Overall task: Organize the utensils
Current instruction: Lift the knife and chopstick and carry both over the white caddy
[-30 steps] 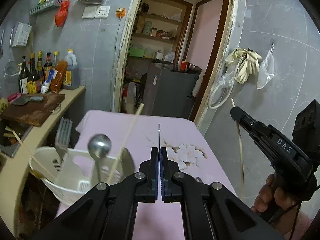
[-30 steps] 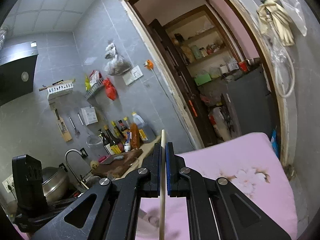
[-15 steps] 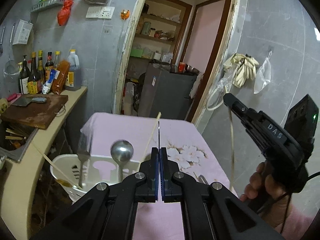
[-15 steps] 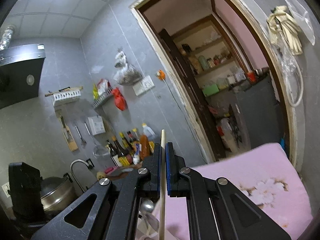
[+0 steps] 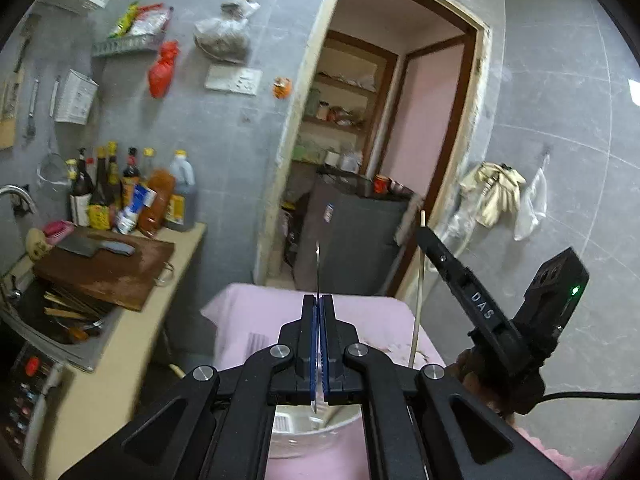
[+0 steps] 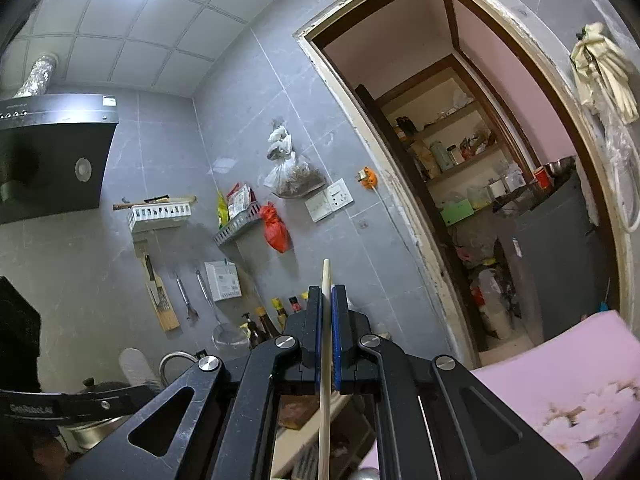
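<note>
My left gripper (image 5: pixel 319 298) is shut on a thin metal utensil (image 5: pixel 317 264) seen edge-on, which sticks up past the fingertips. Below it, a white basket (image 5: pixel 304 444) shows at the bottom, on the pink floral tablecloth (image 5: pixel 260 320). My right gripper (image 5: pixel 426 236) is raised at the right, held by a hand. It is shut on a wooden chopstick (image 5: pixel 417 300) that hangs down below it. In the right wrist view the chopstick (image 6: pixel 326 280) stands upright between the pads of the shut right gripper (image 6: pixel 327 292). The left gripper's body (image 6: pixel 40 408) lies at the lower left.
A counter on the left holds a wooden cutting board (image 5: pixel 104 272) with a cleaver (image 5: pixel 92 246), bottles (image 5: pixel 128 192) and a sink tap. A doorway with a grey cabinet (image 5: pixel 352 232) lies ahead. Gloves (image 5: pixel 496 192) hang on the right wall. A range hood (image 6: pixel 52 152) hangs on the left.
Both grippers rose with their utensils. The basket slid to the bottom of the left view, and its spoon and fork dropped out of sight. The right gripper with the chopstick moved closer.
</note>
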Demonstrator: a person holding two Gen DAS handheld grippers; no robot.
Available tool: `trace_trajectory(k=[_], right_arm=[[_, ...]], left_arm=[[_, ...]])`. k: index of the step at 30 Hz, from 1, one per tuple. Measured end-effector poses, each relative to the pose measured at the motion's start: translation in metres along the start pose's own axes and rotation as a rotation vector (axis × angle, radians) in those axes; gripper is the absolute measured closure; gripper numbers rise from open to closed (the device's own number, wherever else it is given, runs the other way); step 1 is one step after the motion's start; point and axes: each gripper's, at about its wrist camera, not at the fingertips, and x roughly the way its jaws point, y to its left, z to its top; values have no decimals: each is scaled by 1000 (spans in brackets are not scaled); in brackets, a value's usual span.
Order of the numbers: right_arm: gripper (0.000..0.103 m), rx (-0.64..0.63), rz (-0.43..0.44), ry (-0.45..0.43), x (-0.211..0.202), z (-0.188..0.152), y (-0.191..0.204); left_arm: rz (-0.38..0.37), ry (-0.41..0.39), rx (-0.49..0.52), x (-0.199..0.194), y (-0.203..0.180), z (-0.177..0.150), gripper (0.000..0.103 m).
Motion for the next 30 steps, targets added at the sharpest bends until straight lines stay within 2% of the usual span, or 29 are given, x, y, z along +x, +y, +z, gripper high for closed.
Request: trace_trajectory(k=[5, 12, 20, 30], right_arm=[[99, -10, -68, -5, 10, -18, 0], [99, -30, -182, 12, 11, -38, -9], [99, -48, -248, 35, 10, -47, -17], [99, -110, -247, 109, 4, -54, -8]], left_arm=[[63, 2, 9, 1, 26, -2, 101], [94, 51, 9, 22, 53, -20, 101], [67, 92, 5, 41, 64, -31, 101], [26, 156, 25, 53, 65, -42, 101]])
